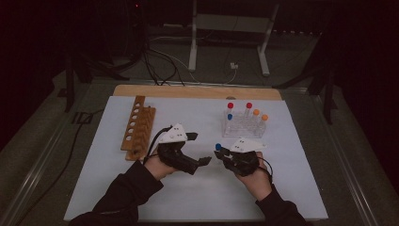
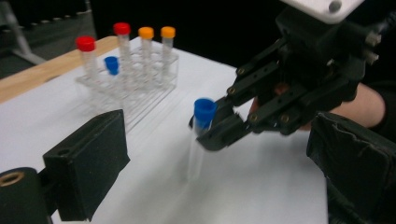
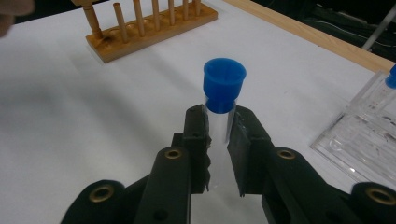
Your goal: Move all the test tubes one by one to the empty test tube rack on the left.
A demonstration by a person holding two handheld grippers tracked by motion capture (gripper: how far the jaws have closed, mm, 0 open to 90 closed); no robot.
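Observation:
A clear test tube with a blue cap (image 3: 224,84) stands upright in my right gripper (image 3: 218,140), whose pads are shut on the glass just below the cap. In the high view the right gripper (image 1: 225,153) sits right of the mat's middle, with the tube's blue cap (image 1: 218,147) at its tip. My left gripper (image 1: 199,149) faces it from the left, open, its jaws wide apart with nothing between them. In the left gripper view its own black pads (image 2: 88,163) frame the right gripper (image 2: 212,135) and the tube (image 2: 198,144) a short way ahead, apart from them.
A clear plastic rack (image 1: 242,126) holding red, orange and blue capped tubes stands behind the right gripper. A wooden peg rack (image 1: 139,127) lies at the left of the white mat (image 1: 197,197). A wooden board edge (image 1: 197,92) runs along the far side.

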